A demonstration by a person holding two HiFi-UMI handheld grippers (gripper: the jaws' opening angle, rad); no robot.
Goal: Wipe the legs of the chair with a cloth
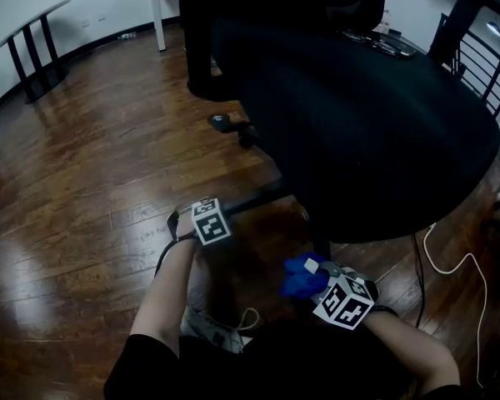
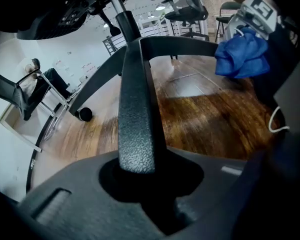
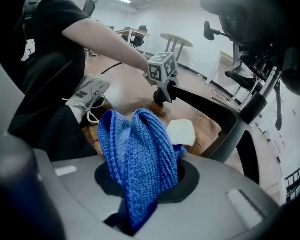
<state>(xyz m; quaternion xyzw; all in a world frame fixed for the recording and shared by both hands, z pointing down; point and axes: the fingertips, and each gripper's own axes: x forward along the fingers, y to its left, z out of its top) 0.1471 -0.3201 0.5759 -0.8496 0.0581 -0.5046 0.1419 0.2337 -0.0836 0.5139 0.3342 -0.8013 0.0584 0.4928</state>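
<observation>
The black chair [image 1: 375, 123] fills the far right of the head view, its seat overhanging the wooden floor [image 1: 83, 182]. Both of the person's forearms reach forward and down under it from the near edge, the left forearm [image 1: 171, 294] bare and nearly straight, the right forearm [image 1: 408, 340] angled in from the right.

The left gripper [image 1: 217, 217] points steeply down at a chair leg [image 1: 250, 200] and its jaws are clamped on it. In the left gripper view the textured leg [image 2: 135, 114] runs from between the jaws up to the chair's central column [image 2: 125, 19].

The right gripper [image 1: 333, 290] sits near and to the right of the left one, well apart from it, tilted down. Its jaws are closed on a bunched blue cloth [image 3: 137, 154], which stands up out of them clear of the leg.

Only the left gripper view shows a castor [image 2: 85, 114] on a far leg. Only the right gripper view shows clearly the cloth's white tag [image 3: 181, 132] and the person's grey laced shoe [image 3: 90, 96] on the floor.
</observation>
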